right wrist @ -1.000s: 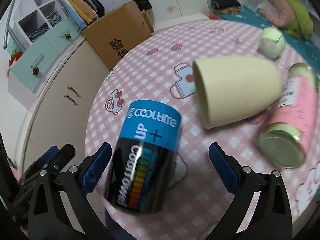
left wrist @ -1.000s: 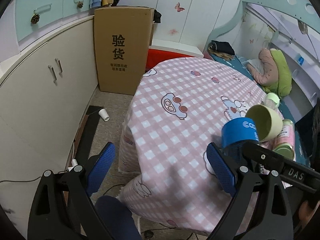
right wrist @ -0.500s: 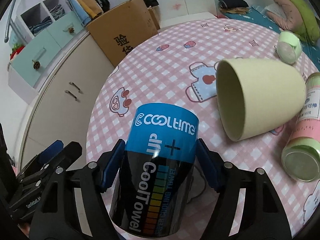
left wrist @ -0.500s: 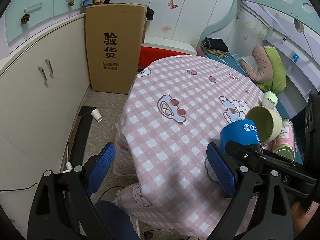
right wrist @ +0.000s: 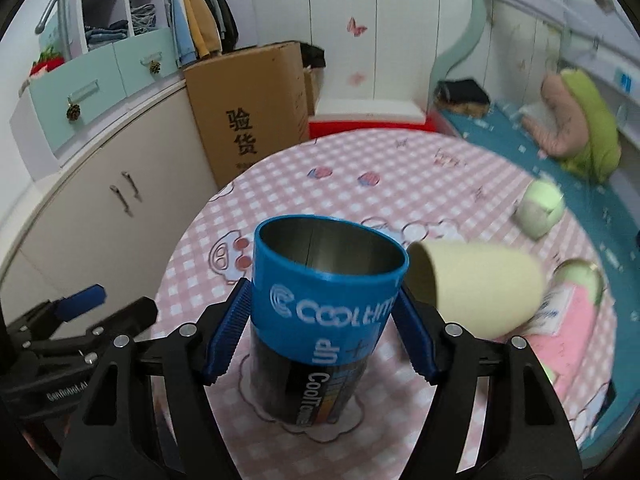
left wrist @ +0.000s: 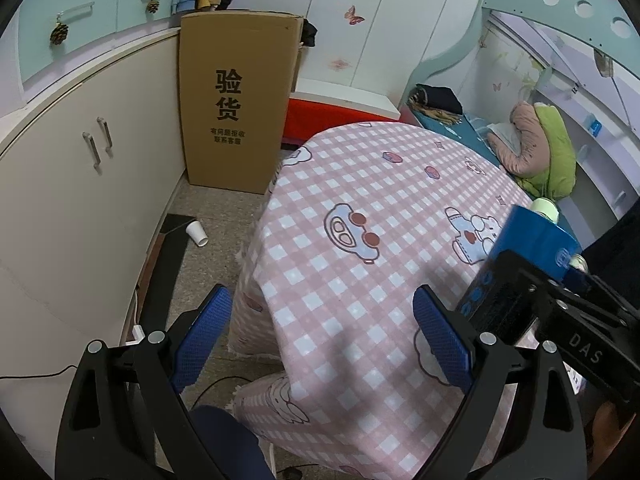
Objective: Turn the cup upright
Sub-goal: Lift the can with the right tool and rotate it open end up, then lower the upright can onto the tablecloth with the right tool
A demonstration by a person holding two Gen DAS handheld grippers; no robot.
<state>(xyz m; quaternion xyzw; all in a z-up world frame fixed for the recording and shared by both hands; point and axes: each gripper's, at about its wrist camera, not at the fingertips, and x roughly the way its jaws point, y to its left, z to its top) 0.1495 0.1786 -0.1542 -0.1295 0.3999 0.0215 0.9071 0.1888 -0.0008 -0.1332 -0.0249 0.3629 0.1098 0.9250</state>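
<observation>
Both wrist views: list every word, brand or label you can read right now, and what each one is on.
"COOLTIME", "UP +", "CoolTowel": blue can, clamped in the right gripper.
"验货": cardboard box; the smaller lines under it are too small to read.
"DAS": right gripper's body, seen in the left wrist view.
"GenRobot.AI": left gripper body, seen in the right wrist view.
Pink bottle label: blurred, unreadable.

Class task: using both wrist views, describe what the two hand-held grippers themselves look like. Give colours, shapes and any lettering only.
Both are alike. The left hand-held gripper has black, angular finger arms with triangular cut-outs and silver screw heads, tipped with ribbed blue pads. The right hand-held gripper has the same black frame and blue pads. White lettering shows on the bodies: "DAS" on the right one, "GenRobot.AI" on the left. No cables or sleeves are visible.
</observation>
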